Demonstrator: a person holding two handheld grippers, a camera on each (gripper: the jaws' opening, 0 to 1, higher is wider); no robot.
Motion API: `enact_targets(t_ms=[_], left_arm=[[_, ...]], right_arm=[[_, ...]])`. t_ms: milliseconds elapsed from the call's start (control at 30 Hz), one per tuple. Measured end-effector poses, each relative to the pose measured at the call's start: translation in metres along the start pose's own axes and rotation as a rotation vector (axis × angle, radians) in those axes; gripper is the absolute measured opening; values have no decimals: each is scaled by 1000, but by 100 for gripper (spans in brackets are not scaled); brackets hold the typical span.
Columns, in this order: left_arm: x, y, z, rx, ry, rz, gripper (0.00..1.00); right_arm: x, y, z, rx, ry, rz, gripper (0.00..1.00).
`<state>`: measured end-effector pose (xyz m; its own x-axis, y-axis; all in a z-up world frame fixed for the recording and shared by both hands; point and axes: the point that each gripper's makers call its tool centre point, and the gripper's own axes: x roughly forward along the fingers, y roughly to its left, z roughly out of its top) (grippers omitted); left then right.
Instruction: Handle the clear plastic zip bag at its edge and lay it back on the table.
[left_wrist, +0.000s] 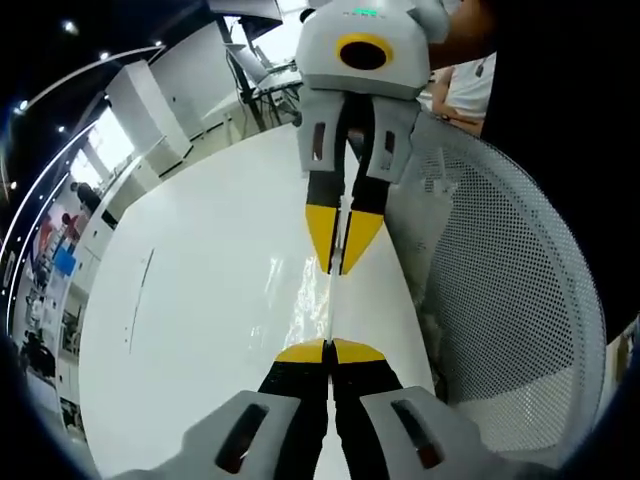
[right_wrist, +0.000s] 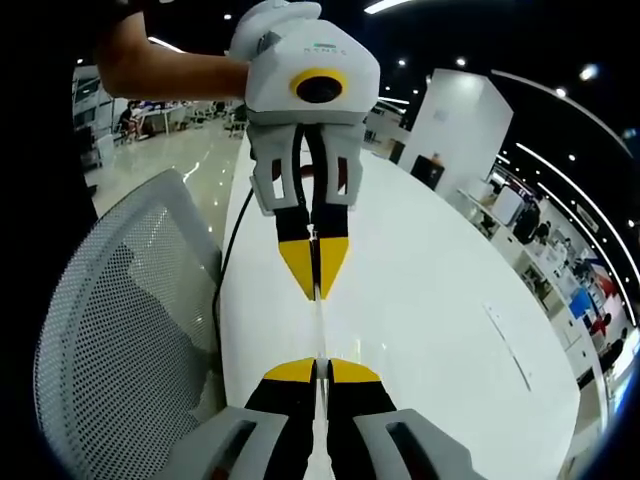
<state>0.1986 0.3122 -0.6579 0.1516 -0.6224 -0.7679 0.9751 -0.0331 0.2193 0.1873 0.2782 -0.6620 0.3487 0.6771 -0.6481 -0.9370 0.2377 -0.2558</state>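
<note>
The left tool (left_wrist: 330, 352) has its 2 yellow tips pressed together on the thin edge of the clear plastic zip bag (left_wrist: 318, 290). The right tool (left_wrist: 343, 262) faces it from the far end, and its tips are also pinched tight on the same edge. The bag is stretched in a line between the 2 tools, up off the white desk (left_wrist: 200, 300). It is see-through and shiny, so it is hard to make out, and its lower part seems to hang down toward the desk.

In the right gripper view, the right tool (right_wrist: 322, 368) is clenched on the bag's edge (right_wrist: 320, 325), which looks like a thin pale line. The left tool (right_wrist: 318, 290) meets it from across, with its tips closed on the edge too. A person's hand (right_wrist: 262, 25) holds that tool from above.

A white mesh chair (left_wrist: 520, 300) stands just beside the desk. The desk is long, white and glossy. Behind it is a big bright room with ceiling lights.
</note>
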Motion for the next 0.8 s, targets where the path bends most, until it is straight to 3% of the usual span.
enact_targets(t_ms=[800], left_arm=[[-4, 2, -4, -12, 3, 5, 0]], right_arm=[[0, -1, 1, 2, -3, -4, 0]])
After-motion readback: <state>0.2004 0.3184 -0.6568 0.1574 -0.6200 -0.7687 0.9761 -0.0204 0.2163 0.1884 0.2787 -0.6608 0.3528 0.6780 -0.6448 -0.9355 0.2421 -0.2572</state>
